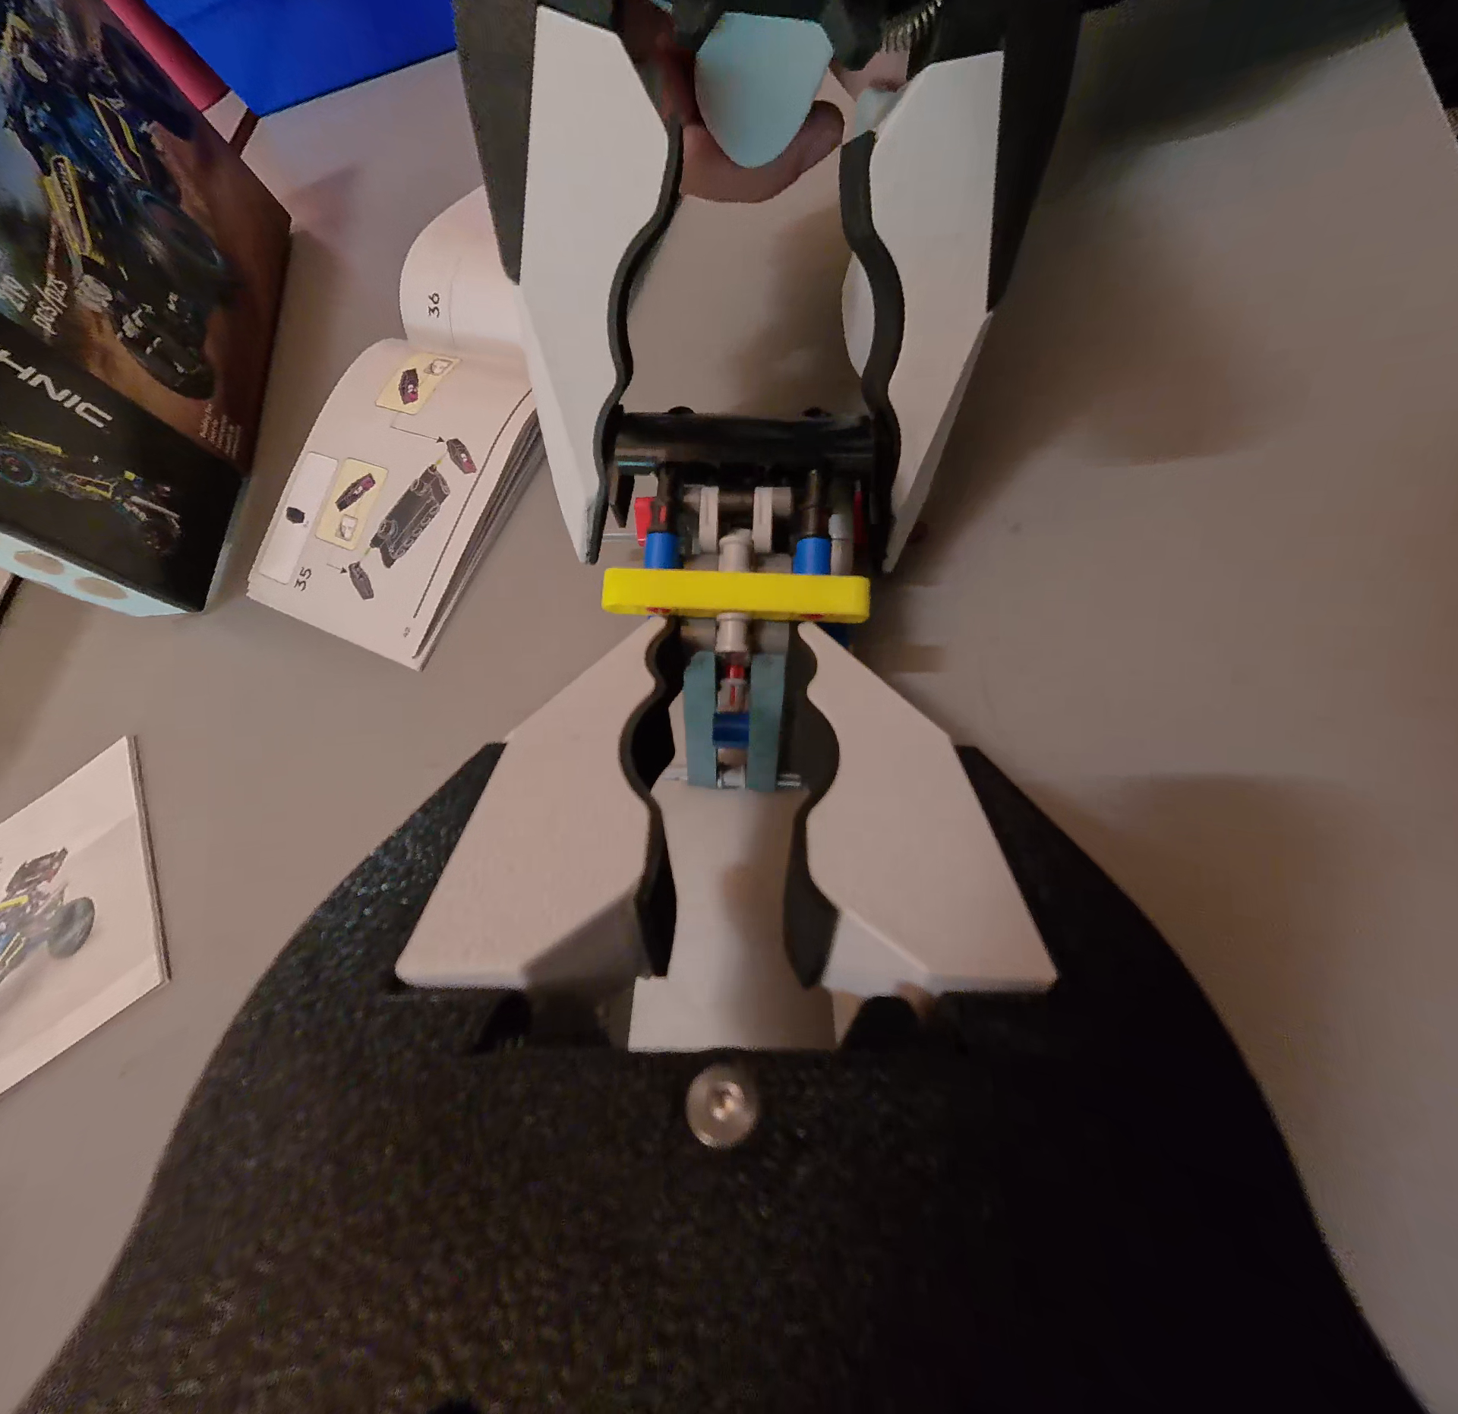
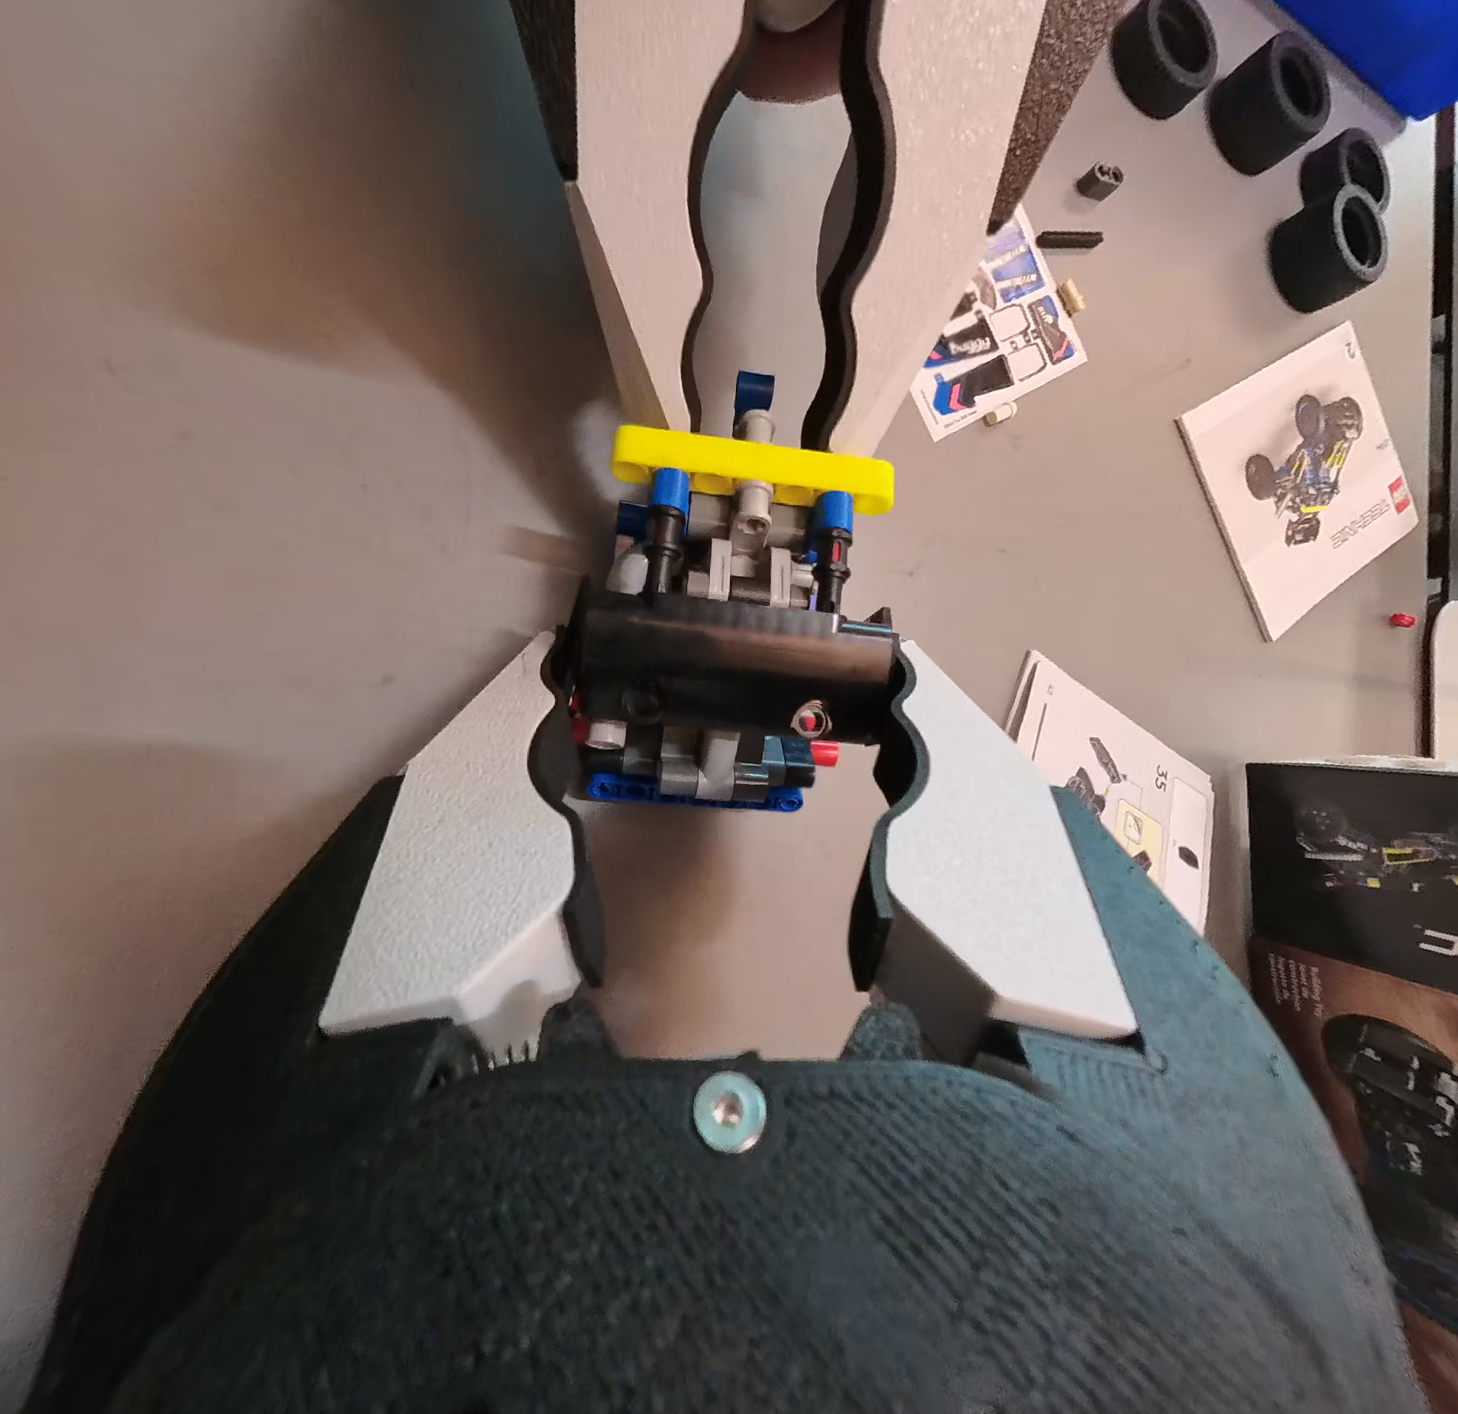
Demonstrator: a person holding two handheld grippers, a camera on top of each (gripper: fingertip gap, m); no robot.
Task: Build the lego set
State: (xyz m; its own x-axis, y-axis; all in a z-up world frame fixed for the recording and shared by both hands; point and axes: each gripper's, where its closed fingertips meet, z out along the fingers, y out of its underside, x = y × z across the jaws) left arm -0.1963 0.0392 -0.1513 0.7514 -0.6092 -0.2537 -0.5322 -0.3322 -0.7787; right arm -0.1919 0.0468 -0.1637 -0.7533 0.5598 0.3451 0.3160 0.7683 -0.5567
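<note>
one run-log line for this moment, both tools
left tool: shut on narrow end of brick model | right tool: shut on its black block | model: held between both above table

Yellow beam [image 2: 753, 469] on a black, grey, blue and red brick assembly [image 2: 726, 666]; grey worktop [image 2: 237, 350]; black tyres [image 2: 1262, 114]; white booklet [image 1: 394, 492]; dark box [image 1: 118, 311].

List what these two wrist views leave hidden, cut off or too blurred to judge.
- Underside of the brick assembly: hidden in both views by its own black block.
- Left gripper pad contact: in the left wrist view the yellow beam covers the fingertips.
- Toy box: cut off by the left edge.
- Small loose parts in the right wrist view: too small to identify.
</note>
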